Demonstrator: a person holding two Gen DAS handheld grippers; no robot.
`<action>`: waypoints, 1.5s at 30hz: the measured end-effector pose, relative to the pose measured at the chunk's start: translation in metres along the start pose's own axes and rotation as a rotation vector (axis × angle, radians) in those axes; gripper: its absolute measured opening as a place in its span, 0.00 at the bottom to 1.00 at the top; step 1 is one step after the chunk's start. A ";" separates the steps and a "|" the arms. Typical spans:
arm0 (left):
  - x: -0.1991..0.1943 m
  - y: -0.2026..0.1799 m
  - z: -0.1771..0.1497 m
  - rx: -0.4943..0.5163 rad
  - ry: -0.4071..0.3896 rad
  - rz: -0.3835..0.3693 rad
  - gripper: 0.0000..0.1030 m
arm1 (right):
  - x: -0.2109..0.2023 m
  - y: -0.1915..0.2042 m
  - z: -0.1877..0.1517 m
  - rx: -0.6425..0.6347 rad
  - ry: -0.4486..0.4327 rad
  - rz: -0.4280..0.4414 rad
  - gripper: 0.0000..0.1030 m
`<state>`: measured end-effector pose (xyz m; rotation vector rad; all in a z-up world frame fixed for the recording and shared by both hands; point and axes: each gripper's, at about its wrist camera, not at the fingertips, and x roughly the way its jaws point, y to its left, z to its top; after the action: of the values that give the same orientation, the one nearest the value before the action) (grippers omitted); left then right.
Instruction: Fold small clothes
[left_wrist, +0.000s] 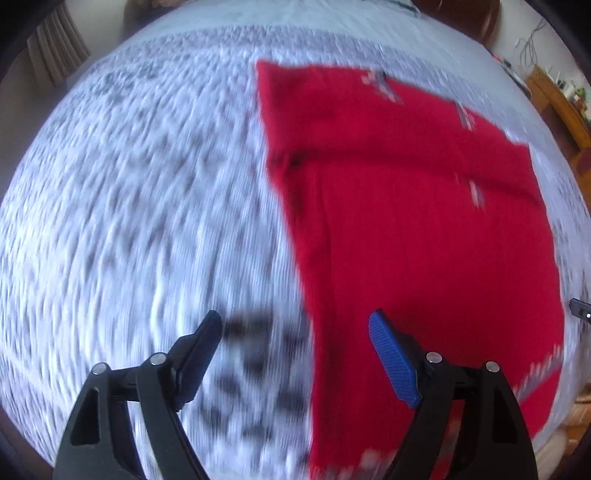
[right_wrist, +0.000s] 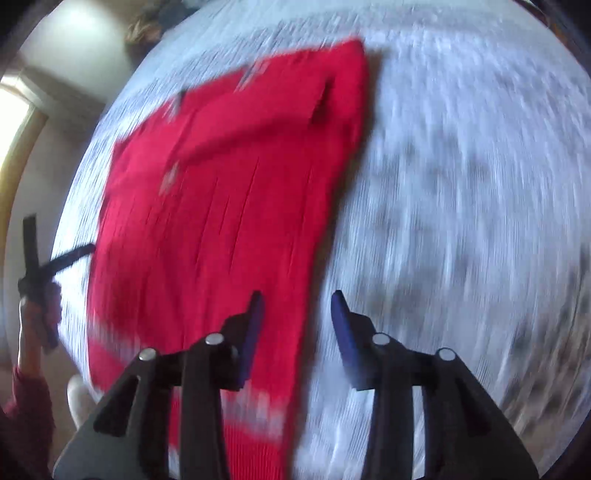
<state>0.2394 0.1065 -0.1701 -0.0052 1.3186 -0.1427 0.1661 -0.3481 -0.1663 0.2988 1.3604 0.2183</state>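
Red sweater (left_wrist: 424, 229) flat on grey-patterned bedspread (left_wrist: 147, 206), sleeve folded across upper part. Left gripper (left_wrist: 295, 328) spread wide, empty, straddling near left edge. Right gripper (right_wrist: 297, 306) parted, empty, above right edge.

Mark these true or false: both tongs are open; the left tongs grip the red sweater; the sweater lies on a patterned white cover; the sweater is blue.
1. Both tongs are open. True: left tongs and right tongs stand apart, holding nothing.
2. Left tongs grip the red sweater. False: they hover over its left edge.
3. It lies on a patterned white cover. True.
4. The sweater is blue. False: red.
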 end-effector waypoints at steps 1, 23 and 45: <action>-0.004 0.003 -0.018 -0.007 0.017 -0.015 0.80 | -0.002 0.003 -0.019 -0.005 0.013 0.005 0.38; -0.043 -0.027 -0.165 -0.035 0.019 -0.097 0.57 | -0.005 0.011 -0.143 0.127 -0.014 0.183 0.06; -0.108 0.000 -0.085 -0.248 -0.132 -0.457 0.08 | -0.085 -0.002 -0.079 0.146 -0.140 0.375 0.03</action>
<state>0.1307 0.1249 -0.0871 -0.5211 1.1785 -0.3595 0.0720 -0.3710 -0.1021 0.6807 1.1760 0.4028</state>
